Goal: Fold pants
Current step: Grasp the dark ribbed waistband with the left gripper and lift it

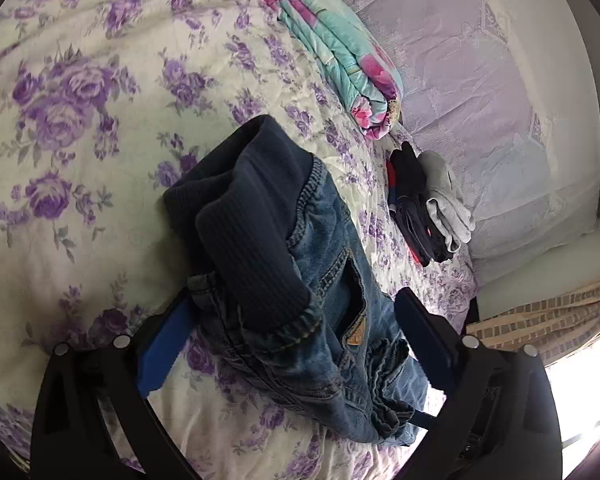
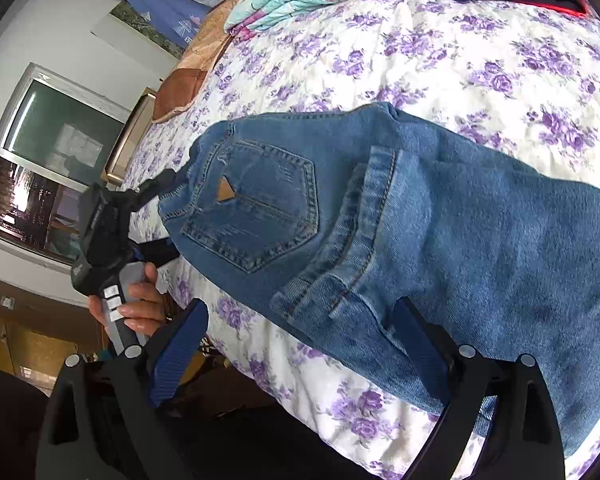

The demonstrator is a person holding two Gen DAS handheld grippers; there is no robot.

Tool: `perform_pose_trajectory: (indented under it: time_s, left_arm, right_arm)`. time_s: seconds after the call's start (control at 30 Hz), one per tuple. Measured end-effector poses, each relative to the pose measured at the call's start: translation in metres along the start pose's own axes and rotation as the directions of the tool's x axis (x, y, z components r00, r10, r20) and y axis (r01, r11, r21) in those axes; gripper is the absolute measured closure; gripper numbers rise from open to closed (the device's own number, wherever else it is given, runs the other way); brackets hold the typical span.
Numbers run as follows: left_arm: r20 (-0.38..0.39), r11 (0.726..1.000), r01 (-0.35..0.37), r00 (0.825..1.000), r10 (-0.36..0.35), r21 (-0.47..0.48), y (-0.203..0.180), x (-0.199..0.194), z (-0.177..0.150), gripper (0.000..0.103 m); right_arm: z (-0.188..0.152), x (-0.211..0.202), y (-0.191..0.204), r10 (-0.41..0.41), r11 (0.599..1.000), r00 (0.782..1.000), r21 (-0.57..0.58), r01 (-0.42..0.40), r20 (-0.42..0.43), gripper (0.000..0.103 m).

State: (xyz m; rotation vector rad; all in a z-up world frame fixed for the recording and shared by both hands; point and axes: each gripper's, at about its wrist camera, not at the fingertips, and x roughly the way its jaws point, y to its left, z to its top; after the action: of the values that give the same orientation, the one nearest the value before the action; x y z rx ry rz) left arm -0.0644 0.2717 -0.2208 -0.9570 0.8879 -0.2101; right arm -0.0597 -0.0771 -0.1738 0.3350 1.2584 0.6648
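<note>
Left claw [image 1: 292, 344] spreading wide, fingers straddling waistband end of jeans [image 1: 316, 288] lying on bed [image 1: 80, 80]. Right claw [image 2: 300, 344] gaping too, one finger [image 2: 424, 344] touching denim edge, not pinching. Folded blanket [image 1: 340, 60], clothes pile [image 1: 424, 204] sitting beyond.

My left gripper [image 1: 288, 344] is showing black arms, blue ribbed pads and round silver screws. My right gripper [image 2: 300, 354] is looking the same: black frame, blue pads, silver screws. Left of it, my bare left hand [image 2: 140, 308] is wrapping a grey handle bearing white buttons.
</note>
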Motion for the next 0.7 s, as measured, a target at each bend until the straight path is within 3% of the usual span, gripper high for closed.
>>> perform_pose_trajectory:
  time_s: [0.07,0.17,0.4,0.47,0.53,0.6,0.7]
  left_arm:
    - [-0.009,1.0,0.001,1.0,-0.001,-0.02,0.005,-0.001,0.0,0.02]
    - [-0.007,0.999,0.03,1.0,-0.03,-0.035,0.008,-0.006,-0.004,0.021]
    - [-0.039,1.0,-0.017,0.999,0.017,-0.007,-0.008,0.022,0.002,0.023]
    - [-0.033,1.0,-0.024,0.999,0.024,-0.018,-0.007,0.019,0.004,0.035]
    - [-0.04,0.998,-0.045,0.998,0.044,-0.032,-0.001,0.016,0.005,0.06]
    - [-0.048,0.998,-0.039,0.998,0.037,-0.045,0.004,0.012,0.005,0.068]
    - [-0.032,0.996,-0.093,0.995,0.093,0.003,-0.006,0.013,0.003,0.071]
  right_arm:
    - [0.002,0.001,0.002,0.005,1.0,1.0,-0.001,-0.005,0.003,0.009]
    - [0.004,0.002,0.007,0.011,1.0,1.0,-0.016,-0.011,0.003,0.009]
    - [0.013,0.002,0.014,0.014,0.999,1.0,-0.046,-0.013,0.018,0.009]
    - [0.014,-0.001,0.017,0.003,0.998,1.0,-0.064,-0.001,0.026,0.009]
    - [0.012,-0.004,0.019,-0.004,0.997,0.999,-0.083,0.007,0.035,0.009]
    - [0.011,-0.005,0.019,-0.007,0.996,0.999,-0.092,0.01,0.034,0.009]
    - [0.013,-0.003,0.021,0.009,0.995,0.999,-0.1,-0.004,0.043,0.009]
